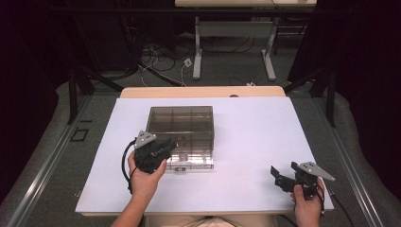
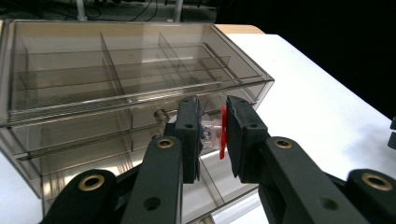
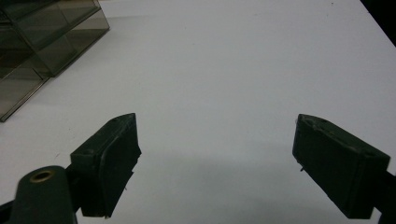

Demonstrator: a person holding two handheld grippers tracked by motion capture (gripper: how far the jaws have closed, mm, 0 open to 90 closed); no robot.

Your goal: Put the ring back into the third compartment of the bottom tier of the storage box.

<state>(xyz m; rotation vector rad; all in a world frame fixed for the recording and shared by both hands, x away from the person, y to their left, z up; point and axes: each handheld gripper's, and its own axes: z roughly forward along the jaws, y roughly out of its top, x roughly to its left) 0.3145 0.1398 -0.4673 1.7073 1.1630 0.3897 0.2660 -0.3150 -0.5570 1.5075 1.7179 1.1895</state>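
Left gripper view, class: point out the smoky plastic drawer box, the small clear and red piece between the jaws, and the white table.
smoky plastic drawer box (image 2: 116, 51), left gripper view, top panel.
small clear and red piece (image 2: 215, 133), left gripper view, clear middle.
white table (image 2: 317, 107), left gripper view, bare surface.

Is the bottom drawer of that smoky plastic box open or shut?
Open partway. In the high view the drawer juts out past the box's front, and the left gripper is shut on its small clear-and-red handle.

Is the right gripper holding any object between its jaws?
No, the right gripper has its jaws wide apart, with bare white table between them.
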